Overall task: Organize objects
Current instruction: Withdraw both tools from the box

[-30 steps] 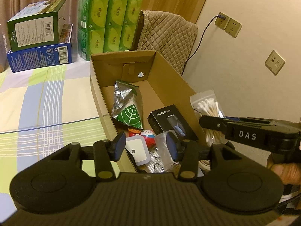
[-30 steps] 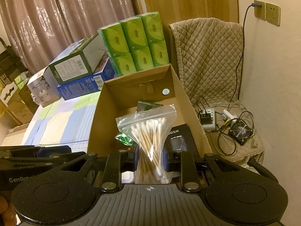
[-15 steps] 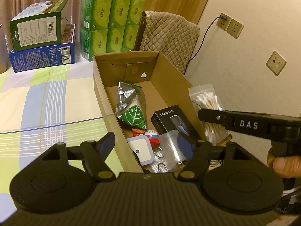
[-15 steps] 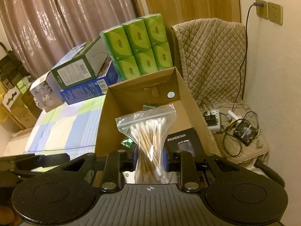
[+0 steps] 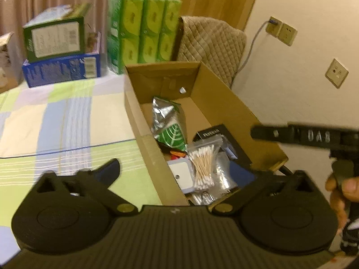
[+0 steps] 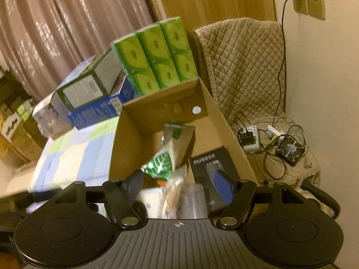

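Opening up, both grippers' jaws spread with nothing pinched; the cotton swab bag lies loose inside the cardboard box, below the right gripper.

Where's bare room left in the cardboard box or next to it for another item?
Free: the cardboard box floor at its far end, between the silver-green pouch and the far wall, and the checked bedspread beside it. Crowded: the near end, where cotton swab bag, black FLYCO box and white gadget overlap.
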`<act>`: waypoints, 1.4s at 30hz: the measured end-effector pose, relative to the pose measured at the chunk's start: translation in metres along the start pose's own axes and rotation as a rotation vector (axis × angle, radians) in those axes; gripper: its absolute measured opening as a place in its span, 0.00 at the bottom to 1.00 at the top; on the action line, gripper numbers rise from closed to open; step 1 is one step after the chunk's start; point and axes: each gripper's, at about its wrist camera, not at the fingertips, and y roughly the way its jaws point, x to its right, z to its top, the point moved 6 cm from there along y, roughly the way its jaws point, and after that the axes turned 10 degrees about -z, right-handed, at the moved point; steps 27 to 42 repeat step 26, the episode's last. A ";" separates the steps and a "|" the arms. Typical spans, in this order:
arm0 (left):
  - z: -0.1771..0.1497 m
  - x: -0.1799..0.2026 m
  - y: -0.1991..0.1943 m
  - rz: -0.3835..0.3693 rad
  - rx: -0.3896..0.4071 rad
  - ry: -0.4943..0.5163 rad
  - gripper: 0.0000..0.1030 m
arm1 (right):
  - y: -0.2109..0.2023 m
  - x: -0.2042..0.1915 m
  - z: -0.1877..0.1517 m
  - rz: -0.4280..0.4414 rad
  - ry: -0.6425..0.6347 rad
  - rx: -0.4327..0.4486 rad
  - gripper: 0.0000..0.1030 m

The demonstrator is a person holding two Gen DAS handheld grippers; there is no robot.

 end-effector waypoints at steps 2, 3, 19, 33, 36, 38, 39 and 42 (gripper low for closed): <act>-0.004 0.002 -0.003 0.028 -0.008 0.005 0.99 | -0.007 0.004 -0.008 -0.009 0.001 -0.001 0.65; -0.007 0.002 -0.004 0.047 -0.014 0.001 0.99 | -0.011 0.005 -0.011 -0.012 0.003 0.001 0.65; -0.062 0.016 -0.058 0.124 0.004 -0.074 1.00 | -0.051 -0.008 -0.070 -0.055 -0.119 -0.055 0.65; -0.076 0.015 -0.075 0.131 0.010 -0.089 1.00 | -0.052 -0.017 -0.081 -0.055 -0.136 -0.071 0.65; -0.076 0.015 -0.075 0.131 0.010 -0.089 1.00 | -0.052 -0.017 -0.081 -0.055 -0.136 -0.071 0.65; -0.076 0.015 -0.075 0.131 0.010 -0.089 1.00 | -0.052 -0.017 -0.081 -0.055 -0.136 -0.071 0.65; -0.076 0.015 -0.075 0.131 0.010 -0.089 1.00 | -0.052 -0.017 -0.081 -0.055 -0.136 -0.071 0.65; -0.076 0.015 -0.075 0.131 0.010 -0.089 1.00 | -0.052 -0.017 -0.081 -0.055 -0.136 -0.071 0.65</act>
